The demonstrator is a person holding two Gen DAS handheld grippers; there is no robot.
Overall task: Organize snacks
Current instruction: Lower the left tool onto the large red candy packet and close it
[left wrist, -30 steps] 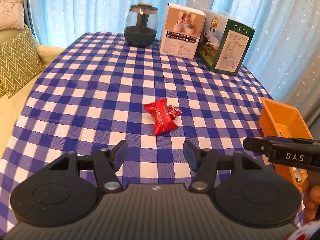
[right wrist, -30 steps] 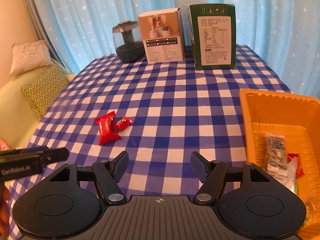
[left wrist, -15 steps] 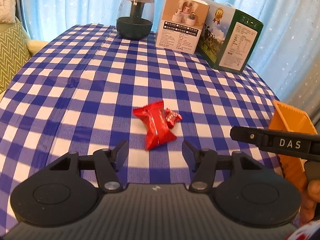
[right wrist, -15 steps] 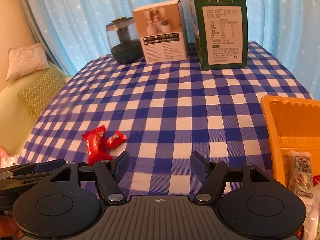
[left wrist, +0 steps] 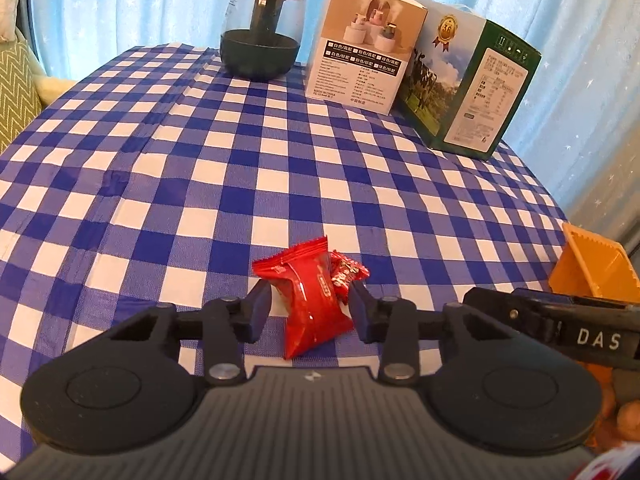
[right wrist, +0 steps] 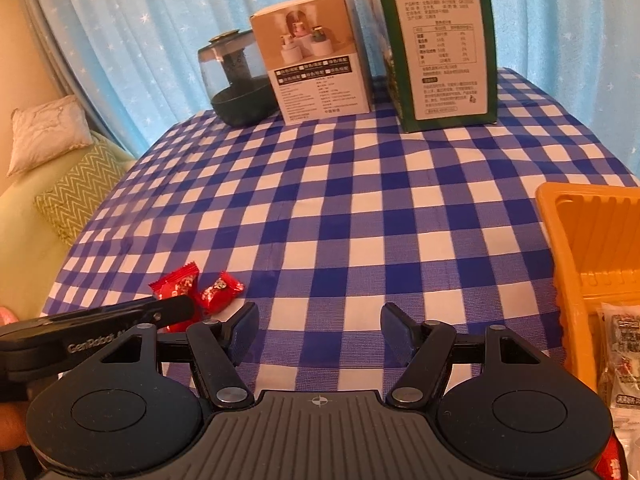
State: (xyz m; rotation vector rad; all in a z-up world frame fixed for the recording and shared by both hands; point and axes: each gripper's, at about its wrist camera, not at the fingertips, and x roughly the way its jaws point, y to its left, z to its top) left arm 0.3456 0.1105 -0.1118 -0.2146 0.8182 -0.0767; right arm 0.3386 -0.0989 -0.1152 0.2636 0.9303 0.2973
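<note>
Left wrist view: the left hand-held gripper (left wrist: 310,314) sits low over the checked tabletop (left wrist: 280,184) with its jaws spread, one on each side of the red snack packet (left wrist: 310,304), neither visibly pressing it. A smaller red candy (left wrist: 346,274) lies against the packet at about 1 o'clock. The orange tray (left wrist: 592,272) shows at 3 o'clock, partly behind the right hand-held gripper (left wrist: 552,320). Far off at 12 o'clock stand a dark jar (left wrist: 262,30), a white box (left wrist: 366,44) and a green box (left wrist: 470,88). Right wrist view: the right hand-held gripper's jaws are apart and hold nothing, over bare cloth. The packet and candy lie at 9 o'clock; the tray at 3 o'clock already holds a few wrapped snacks (right wrist: 620,344). Judging by this, the sorting is well along: some snacks are binned, and these two red pieces remain to be grasped and carried over.
</note>
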